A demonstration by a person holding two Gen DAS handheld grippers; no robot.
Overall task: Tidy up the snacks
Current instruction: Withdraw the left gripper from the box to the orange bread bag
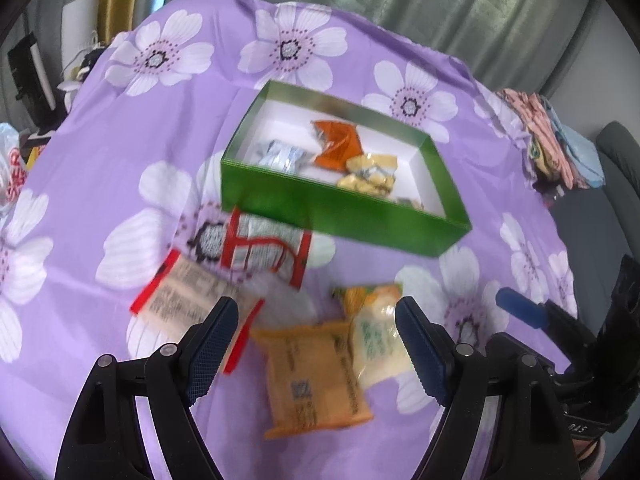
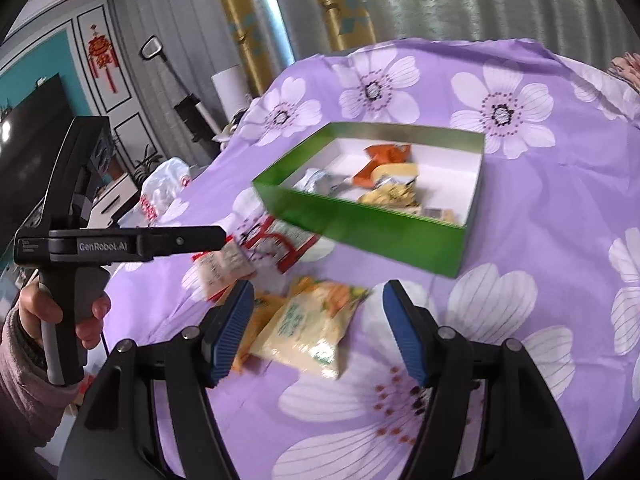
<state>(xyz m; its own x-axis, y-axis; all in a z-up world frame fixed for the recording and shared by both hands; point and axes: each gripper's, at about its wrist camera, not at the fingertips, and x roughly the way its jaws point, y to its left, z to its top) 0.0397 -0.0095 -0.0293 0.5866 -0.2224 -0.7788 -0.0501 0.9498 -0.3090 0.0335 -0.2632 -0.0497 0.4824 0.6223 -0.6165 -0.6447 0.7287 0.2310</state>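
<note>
Lying on a purple floral tablecloth [image 1: 168, 128], four loose snack packets sit in front of an open green box [image 1: 336, 208]. From left to right: a beige packet with red ends [image 1: 188, 300] nearest the left edge; a red-and-white packet [image 1: 268, 250] touching the box's near wall; an orange packet [image 1: 316, 376] closest to the near edge; and a pale yellow-green packet [image 1: 376, 332] overlapping the orange one's right side. Inside the box lie a silver packet [image 1: 280, 156], an orange-red packet [image 1: 338, 142] and gold-wrapped sweets [image 1: 370, 176]. The left gripper [image 1: 316, 320] hovers over the orange packet, jaws wide, gripping nothing. The right gripper [image 2: 318, 304] hovers over the pale yellow-green packet [image 2: 308, 332], jaws likewise wide apart and empty. A hand [image 2: 60, 312] holds the left gripper's handle.
</note>
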